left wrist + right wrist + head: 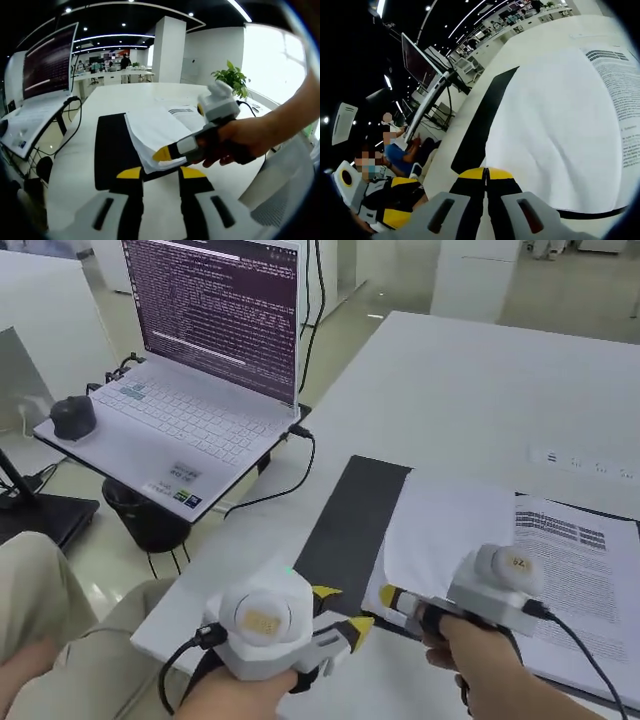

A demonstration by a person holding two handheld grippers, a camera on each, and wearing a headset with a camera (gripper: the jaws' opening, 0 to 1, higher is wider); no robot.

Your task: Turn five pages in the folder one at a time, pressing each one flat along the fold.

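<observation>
A white bench (470,380) is standing beside an open laptop (190,390); ceiling lights (115,36) are shining, and a plant (231,80) is growing near a bright window (270,60).

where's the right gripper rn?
Head view, lower right: right gripper sits at the near-left corner of the lifted page, jaws closed on it, by the black folder cover, just right of the left gripper.

The left tongs (342,608) have a rounded white housing with a yellowish label (262,622) on top, black jaws tipped yellow, and a black cable (178,665) at the rear. The right tongs (388,596) match, with a small printed sticker (518,562). The person wears khaki trousers (40,590).
</observation>
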